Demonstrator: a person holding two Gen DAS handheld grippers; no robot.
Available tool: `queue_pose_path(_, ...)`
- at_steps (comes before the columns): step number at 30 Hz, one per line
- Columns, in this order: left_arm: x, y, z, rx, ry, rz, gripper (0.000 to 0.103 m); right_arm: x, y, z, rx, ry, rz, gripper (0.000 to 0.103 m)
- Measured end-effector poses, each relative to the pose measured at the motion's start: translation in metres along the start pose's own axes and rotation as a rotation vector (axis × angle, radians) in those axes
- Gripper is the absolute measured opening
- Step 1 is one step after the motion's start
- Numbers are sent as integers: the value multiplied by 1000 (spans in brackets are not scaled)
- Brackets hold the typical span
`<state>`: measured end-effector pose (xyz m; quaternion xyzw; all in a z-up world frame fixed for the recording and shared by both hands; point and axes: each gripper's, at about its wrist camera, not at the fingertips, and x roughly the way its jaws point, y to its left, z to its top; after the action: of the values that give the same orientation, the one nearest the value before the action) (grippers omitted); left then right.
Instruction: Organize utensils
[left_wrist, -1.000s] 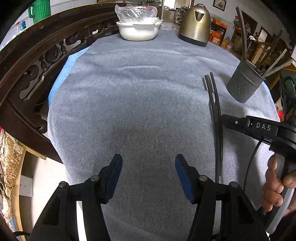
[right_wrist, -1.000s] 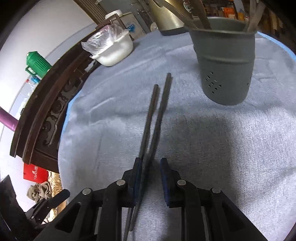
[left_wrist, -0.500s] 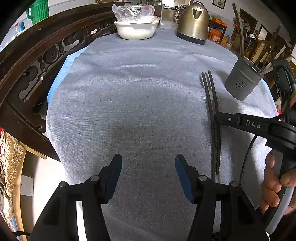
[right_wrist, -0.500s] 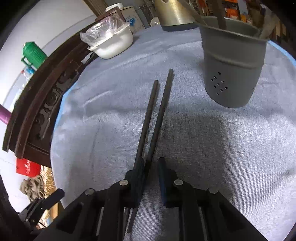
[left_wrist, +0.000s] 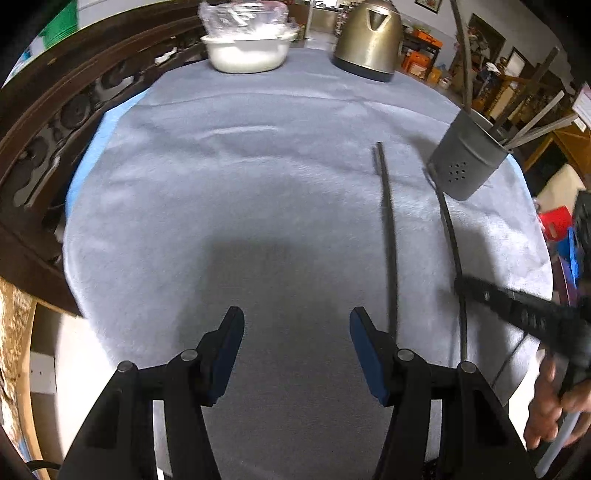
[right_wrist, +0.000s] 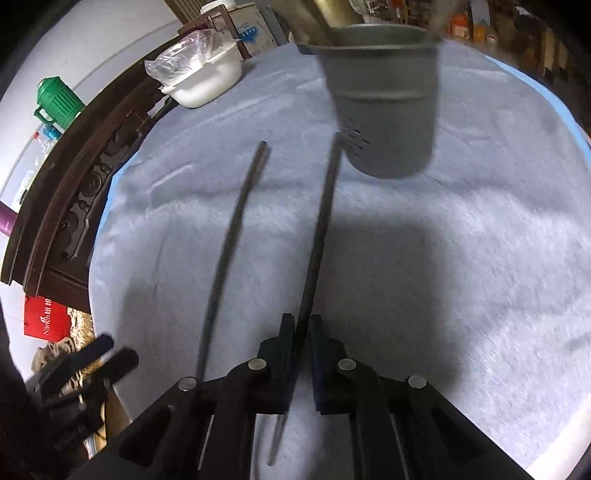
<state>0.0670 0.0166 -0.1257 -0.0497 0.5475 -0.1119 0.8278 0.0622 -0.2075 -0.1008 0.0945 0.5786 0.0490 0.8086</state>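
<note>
Now squeezing one black chopstick (right_wrist: 317, 236) in the right gripper (right_wrist: 300, 332), just closed, beside the grey cup (right_wrist: 384, 107). Other chopstick (right_wrist: 229, 254) further left of cup. Left gripper (left_wrist: 297, 354) apart, holding nothing.

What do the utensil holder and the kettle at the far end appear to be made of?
Utensil holder: probably matte grey painted metal or plastic, going by its rolled rim bands and punched drain holes; can't tell which. Kettle: brushed, bronze-toned metal with soft reflections, on a dark base.

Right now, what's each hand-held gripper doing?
Left hand-held gripper: open, nothing between its jaws.
Right hand-held gripper: just closed on one black chopstick; the other chopstick lies on the cloth.
</note>
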Motion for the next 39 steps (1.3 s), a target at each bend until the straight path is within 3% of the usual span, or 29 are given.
queue_pose_path(6, 22, -30, 22, 53, 30, -59, 60, -8, -10, -10, -6, 8, 8, 9)
queue_pose_path(12, 41, -53, 30, 97, 57, -95, 46, -13, -15, -18, 5, -9, 26, 8)
queue_pose_path(14, 42, -58, 31, 123, 37, -84, 37, -13, -15, -20, 1, -15, 24, 8)
queue_pose_path(18, 44, -56, 34, 117, 32, -105, 6, -13, -11, -22, -15, -31, 10, 8)
queue_pose_path(24, 35, -46, 24, 116, 52, -133, 6, -12, -12, -23, -4, -17, 27, 8)
queue_pose_path(35, 22, -22, 1, 99, 163, -205, 7, -14, -17, -34, 18, 75, 90, 9)
queue_pose_path(36, 21, -20, 2, 101, 163, -200, 10, -14, -19, -32, 32, 87, 99, 9)
queue_pose_path(39, 17, -14, 14, 86, 130, -185, 34, -17, -28, -22, 93, 71, 138, 13)
